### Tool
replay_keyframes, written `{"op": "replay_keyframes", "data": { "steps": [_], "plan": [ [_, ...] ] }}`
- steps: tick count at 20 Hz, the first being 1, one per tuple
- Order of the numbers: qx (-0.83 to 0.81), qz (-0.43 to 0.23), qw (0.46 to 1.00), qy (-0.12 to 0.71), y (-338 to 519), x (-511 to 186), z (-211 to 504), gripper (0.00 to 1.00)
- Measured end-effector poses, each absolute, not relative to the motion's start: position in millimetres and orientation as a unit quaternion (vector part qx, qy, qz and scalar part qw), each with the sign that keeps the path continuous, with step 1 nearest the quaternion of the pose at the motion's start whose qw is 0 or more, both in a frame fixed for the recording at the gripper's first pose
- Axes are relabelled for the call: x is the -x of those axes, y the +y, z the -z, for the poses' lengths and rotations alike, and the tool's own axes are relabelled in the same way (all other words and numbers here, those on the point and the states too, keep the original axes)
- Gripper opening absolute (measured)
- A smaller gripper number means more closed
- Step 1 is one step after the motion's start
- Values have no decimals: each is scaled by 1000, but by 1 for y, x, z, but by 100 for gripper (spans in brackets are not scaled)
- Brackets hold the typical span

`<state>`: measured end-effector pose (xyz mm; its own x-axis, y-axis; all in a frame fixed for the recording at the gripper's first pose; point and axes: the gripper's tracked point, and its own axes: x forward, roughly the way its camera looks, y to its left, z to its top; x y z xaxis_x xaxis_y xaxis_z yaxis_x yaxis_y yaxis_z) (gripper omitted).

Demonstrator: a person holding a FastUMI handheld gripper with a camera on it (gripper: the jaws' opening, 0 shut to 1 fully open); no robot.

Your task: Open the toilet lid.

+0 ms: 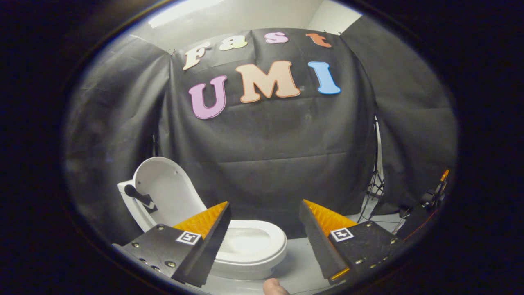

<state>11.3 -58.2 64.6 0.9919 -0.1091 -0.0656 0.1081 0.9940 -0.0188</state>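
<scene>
A white toilet [249, 246] stands on the pale floor beyond my left finger. Its lid [168, 196] is raised and leans back against the white tank, with a black handle [139, 196] fixed to its inner face. The seat ring and bowl lie uncovered, partly hidden by my left finger [204, 241]. My gripper [264, 229] is open, its fingers wide apart with nothing between them, and it is held back from the toilet, touching nothing.
Black cloth walls close the booth behind and on both sides. A light stand [376, 172] rises at the right, with dark gear and orange parts [434, 196] beside it. A fingertip [274, 287] of a person shows below the fingers.
</scene>
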Motion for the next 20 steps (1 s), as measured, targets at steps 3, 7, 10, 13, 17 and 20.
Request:
{"op": "replay_keyframes", "data": {
  "steps": [3,7,10,13,17,20],
  "plan": [
    [-1,60,998,35,-61,-11,-64,99],
    [-2,63,998,25,-58,-13,-69,99],
    [-3,58,998,30,-48,-15,-66,99],
    [-1,56,998,34,-40,-19,-62,99],
    [9,40,999,36,-22,-14,-67,99],
    [49,38,997,47,-17,-13,-59,99]
  ]
}}
